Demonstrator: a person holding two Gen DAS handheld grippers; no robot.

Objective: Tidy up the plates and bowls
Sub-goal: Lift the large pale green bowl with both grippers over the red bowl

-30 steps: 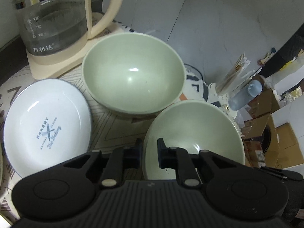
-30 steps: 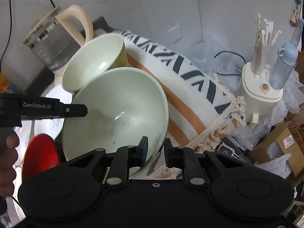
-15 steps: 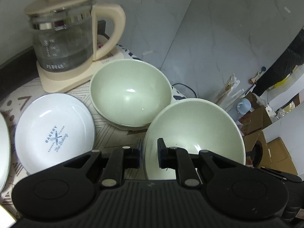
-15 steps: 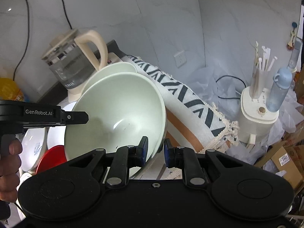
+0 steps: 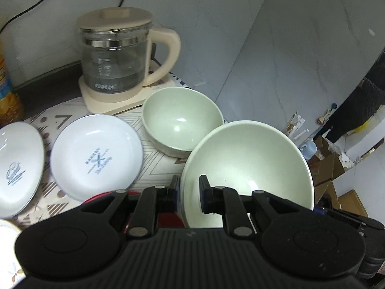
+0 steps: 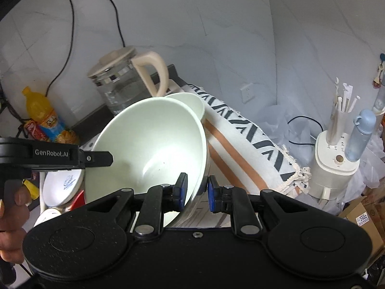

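Observation:
A large pale green bowl [image 5: 247, 159] hangs tilted above the table, held from two sides. My left gripper [image 5: 190, 190] is shut on its near rim, one pad inside and one outside. My right gripper [image 6: 196, 187] is shut on the opposite rim of the same bowl [image 6: 154, 139]. A second green bowl [image 5: 182, 125] stands on the patterned cloth below, partly hidden behind the held one in the right wrist view. Two white printed plates [image 5: 96, 154] [image 5: 16, 168] lie to its left. A red plate [image 5: 168, 216] shows under my left fingers.
A glass kettle [image 5: 120, 55] on a cream base stands behind the dishes against the wall. An orange drink bottle [image 6: 45, 118] is at the far left. Right of the table stand a white appliance [image 6: 334, 168] with straws and a blue bottle [image 6: 361, 134], and cardboard boxes.
Both grippers have risen with the large bowl held between them. The kettle, plates and second bowl now look lower and farther away, and the second plate and red plate have come into view.

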